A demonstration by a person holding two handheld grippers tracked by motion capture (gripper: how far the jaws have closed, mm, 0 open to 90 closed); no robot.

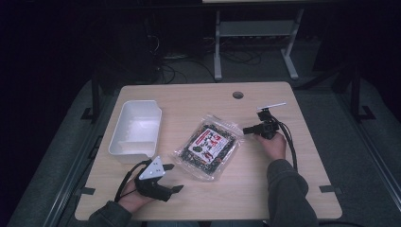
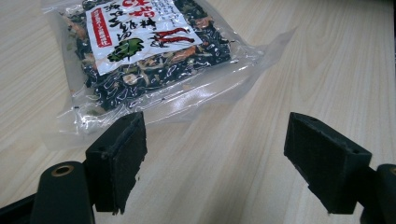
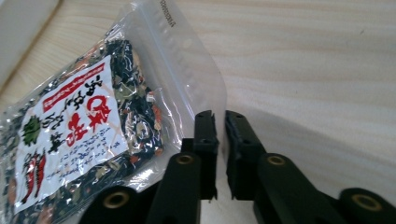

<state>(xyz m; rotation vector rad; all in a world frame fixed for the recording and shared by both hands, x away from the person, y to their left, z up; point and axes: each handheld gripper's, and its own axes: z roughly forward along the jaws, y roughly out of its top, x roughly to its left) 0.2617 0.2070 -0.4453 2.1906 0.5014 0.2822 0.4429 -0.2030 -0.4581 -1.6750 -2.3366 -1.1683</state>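
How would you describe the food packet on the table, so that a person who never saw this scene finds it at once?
Start from the light wooden table. Near its middle, to the right of the white plastic tub, a flat clear packet lies tilted. Unlike the plain tub, it is see-through, full of dark dried pieces, and carries a white label with red characters; the right claw is at its clear sealed edge.

Lower left of the high view, the left black two-jaw gripper (image 1: pixel 171 178) gapes wide; right of centre, the right black two-jaw gripper (image 1: pixel 245 129) is pinched nearly closed.
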